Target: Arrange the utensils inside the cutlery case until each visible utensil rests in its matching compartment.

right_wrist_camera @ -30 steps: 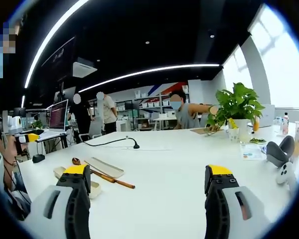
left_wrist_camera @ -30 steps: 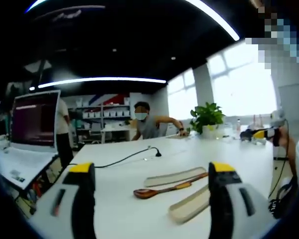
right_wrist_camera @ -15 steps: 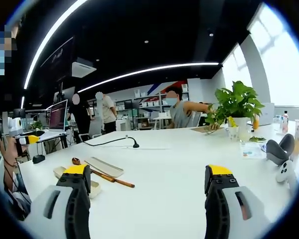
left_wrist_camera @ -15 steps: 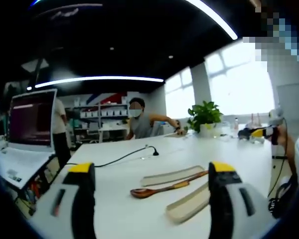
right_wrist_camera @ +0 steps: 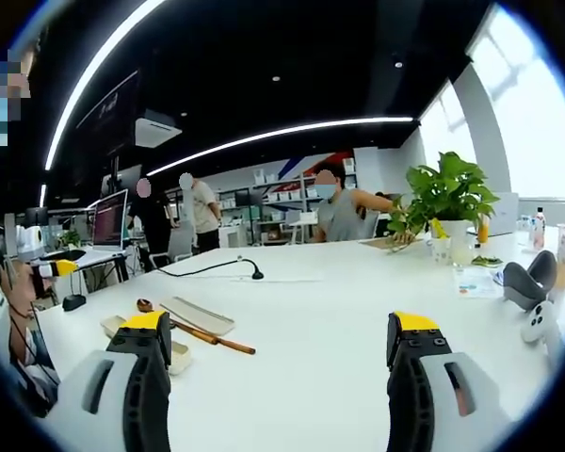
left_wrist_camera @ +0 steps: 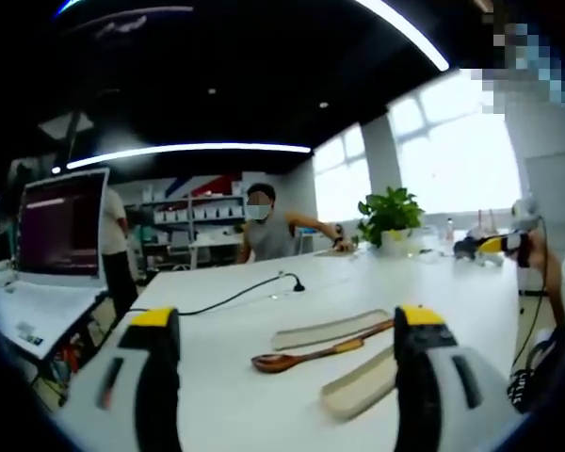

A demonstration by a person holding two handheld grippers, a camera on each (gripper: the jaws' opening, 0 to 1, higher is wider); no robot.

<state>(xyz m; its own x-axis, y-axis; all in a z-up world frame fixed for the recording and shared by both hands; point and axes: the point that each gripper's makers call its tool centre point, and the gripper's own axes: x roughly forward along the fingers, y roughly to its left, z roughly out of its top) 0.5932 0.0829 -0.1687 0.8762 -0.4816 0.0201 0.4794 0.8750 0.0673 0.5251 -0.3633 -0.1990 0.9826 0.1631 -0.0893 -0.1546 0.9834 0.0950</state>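
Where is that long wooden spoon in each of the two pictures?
Left gripper view: the wooden spoon lies on the white table, low and centre, between two pale case halves, between this gripper's open jaws.
Right gripper view: the wooden spoon lies lower left, just beyond the left jaw.
Shared landmark: the potted plant at the table's far side.

The left gripper view looks from low over the white counter (left_wrist_camera: pixel 264 395) toward the far shelves, its tongs (left_wrist_camera: pixel 287 377) framing the wooden spoon (left_wrist_camera: pixel 306 357) close ahead; the right gripper view sits farther right, facing the same way, with the spoon (right_wrist_camera: pixel 193 330) off to its left; both share the potted plant (right_wrist_camera: pixel 443 198) and black cable (left_wrist_camera: pixel 226 301).
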